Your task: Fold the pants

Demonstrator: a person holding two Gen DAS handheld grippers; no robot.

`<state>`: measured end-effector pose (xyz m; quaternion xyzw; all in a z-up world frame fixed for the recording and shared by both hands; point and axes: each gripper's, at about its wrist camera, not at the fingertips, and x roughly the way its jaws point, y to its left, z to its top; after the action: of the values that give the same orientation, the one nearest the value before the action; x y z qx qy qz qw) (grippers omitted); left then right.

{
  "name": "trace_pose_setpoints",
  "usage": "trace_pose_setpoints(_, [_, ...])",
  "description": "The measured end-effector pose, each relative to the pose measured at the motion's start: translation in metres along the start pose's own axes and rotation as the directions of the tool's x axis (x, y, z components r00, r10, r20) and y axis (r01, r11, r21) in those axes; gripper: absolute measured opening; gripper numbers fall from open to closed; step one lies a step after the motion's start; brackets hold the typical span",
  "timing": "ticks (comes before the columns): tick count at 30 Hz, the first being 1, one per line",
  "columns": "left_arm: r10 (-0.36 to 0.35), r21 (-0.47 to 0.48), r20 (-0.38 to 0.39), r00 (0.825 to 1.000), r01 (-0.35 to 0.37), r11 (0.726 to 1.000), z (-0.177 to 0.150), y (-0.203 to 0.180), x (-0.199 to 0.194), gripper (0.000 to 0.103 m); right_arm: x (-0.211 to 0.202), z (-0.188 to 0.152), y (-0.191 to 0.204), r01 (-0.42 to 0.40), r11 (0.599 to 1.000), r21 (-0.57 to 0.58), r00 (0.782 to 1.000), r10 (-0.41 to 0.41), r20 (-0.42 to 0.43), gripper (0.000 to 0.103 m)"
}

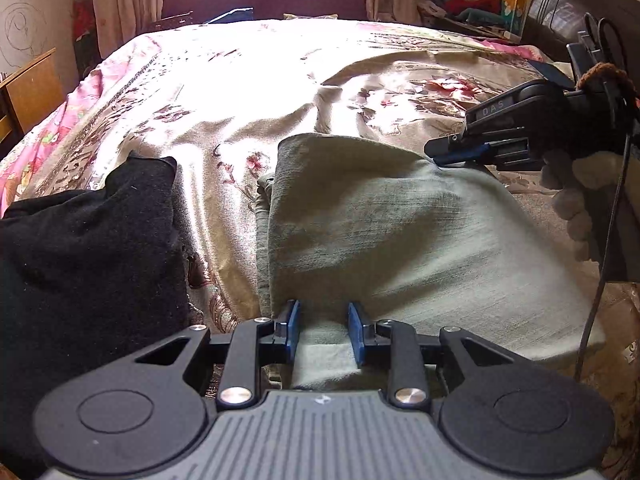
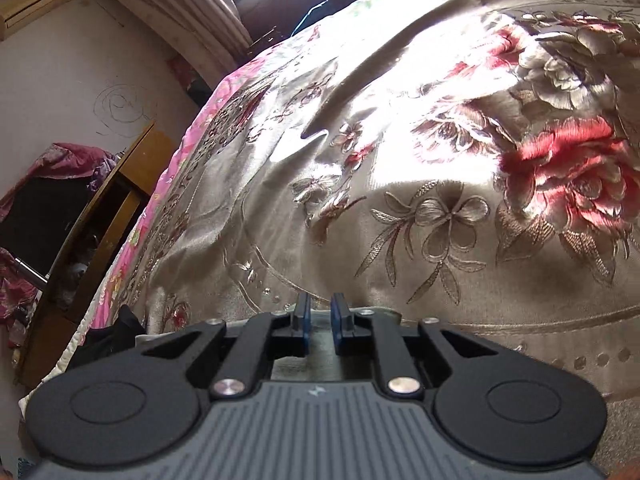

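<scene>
Grey-green woven pants (image 1: 400,236) lie folded on a shiny beige satin bedspread with embroidered red flowers (image 1: 248,92), right of centre in the left wrist view, with the folded edge running up the left side of the bundle.

Left gripper (image 1: 324,330): blue pads (image 1: 294,326) stand apart with a clear gap. Pants fabric runs under and between them, but the pads don't press on it. Jaws parted, nothing clamped.

Right gripper (image 1: 438,151) comes in from the right edge of the left wrist view, tips at the far right corner of the pants, lying on or just above the cloth. From that angle I can't tell whether cloth is pinched. A hand in a fuzzy white glove (image 1: 572,196) holds its black handle.

Right wrist view: right gripper (image 2: 320,326) has its blue pads (image 2: 339,326) close together with a narrow slit left between them. A grey-green surface shows under the fingers, low in frame, and it isn't clear whether any of it sits in the slit. Beyond the tips there's only bedspread.

Black fuzzy garment (image 1: 92,248) sits in a heap on the bed to the left, well apart from the pants. Wooden cabinet (image 1: 32,88) stands beside the bed on the left, pale curtains (image 1: 124,0) at the far end.
</scene>
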<state>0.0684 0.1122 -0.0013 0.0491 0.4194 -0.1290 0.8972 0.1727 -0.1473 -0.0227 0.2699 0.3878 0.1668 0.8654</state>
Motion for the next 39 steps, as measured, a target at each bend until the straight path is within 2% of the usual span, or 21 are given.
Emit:
trace_pose_setpoints(3, [0.0,0.012,0.008,1.0,0.0,1.0,0.001,-0.001,-0.006,0.041,-0.039,-0.018,0.014,0.013,0.995,-0.095,1.0,-0.014,-0.005,0.014])
trace_pose_setpoints(6, [0.012,0.027,0.032,0.999,-0.012,1.0,0.006,-0.005,-0.016,0.041,-0.082,-0.051,0.024,-0.003,0.988,-0.153,0.999,-0.005,-0.049,0.015])
trace_pose_setpoints(10, [0.023,0.084,0.104,0.994,-0.032,0.996,0.019,-0.019,-0.035,0.041,-0.115,-0.09,0.021,0.001,0.989,-0.15,0.998,-0.011,-0.068,0.021])
trace_pose_setpoints(13, [-0.004,0.115,0.122,0.993,-0.01,0.993,0.03,-0.034,-0.036,0.042,-0.11,-0.106,0.015,-0.019,0.993,-0.118,0.996,0.008,-0.091,0.021])
trace_pose_setpoints(15, [-0.018,0.15,0.107,0.994,0.002,0.989,0.038,-0.047,-0.026,0.043,-0.1,-0.112,0.014,-0.027,0.996,-0.089,0.994,0.017,-0.112,0.021])
trace_pose_setpoints(18, [-0.035,0.18,0.033,0.999,0.029,0.983,0.043,-0.059,0.007,0.043,-0.09,-0.112,0.016,-0.029,0.993,-0.117,0.992,0.014,-0.127,0.022])
trace_pose_setpoints(21, [0.001,0.2,-0.024,1.0,0.004,0.98,0.039,-0.06,0.035,0.043,-0.092,-0.111,0.012,-0.028,0.993,-0.112,0.992,0.014,-0.126,0.025])
trace_pose_setpoints(24, [-0.015,0.175,-0.013,1.0,0.017,0.984,0.039,-0.054,0.029,0.043,-0.104,-0.103,0.004,-0.042,0.997,-0.065,0.997,0.038,-0.071,0.026])
trace_pose_setpoints(27, [0.007,0.167,0.012,1.0,-0.009,0.986,0.036,-0.045,0.014,0.043,-0.104,-0.087,0.001,-0.04,0.998,-0.048,0.998,0.038,-0.04,0.026])
trace_pose_setpoints(29, [0.019,0.141,0.023,1.0,-0.022,0.99,0.035,-0.033,0.005,0.045,-0.095,-0.077,-0.001,-0.038,0.999,-0.039,0.998,0.036,-0.044,0.029])
trace_pose_setpoints(32, [0.059,0.086,0.019,0.998,-0.061,0.994,0.031,-0.013,0.003,0.048,-0.075,-0.067,-0.003,-0.053,0.998,-0.017,0.997,0.052,-0.063,0.04])
trace_pose_setpoints(33, [0.073,0.064,0.009,0.997,-0.074,0.995,0.028,-0.006,0.005,0.049,-0.067,-0.067,-0.003,-0.06,0.998,0.005,0.995,0.06,-0.077,0.04])
trace_pose_setpoints(35, [0.056,0.018,-0.005,0.998,-0.056,0.998,0.023,0.005,0.01,0.057,-0.055,-0.071,-0.002,-0.062,0.998,0.012,0.994,0.063,-0.093,0.042])
trace_pose_setpoints(37, [0.031,-0.022,-0.014,0.999,-0.032,0.999,0.021,0.011,0.014,0.057,-0.053,-0.078,0.001,-0.041,0.998,-0.038,0.996,0.038,-0.08,0.042])
trace_pose_setpoints(39, [0.029,-0.016,-0.001,1.0,-0.029,0.999,0.022,0.009,0.012,0.057,-0.058,-0.079,0.002,-0.048,0.997,-0.058,0.997,0.044,-0.066,0.042])
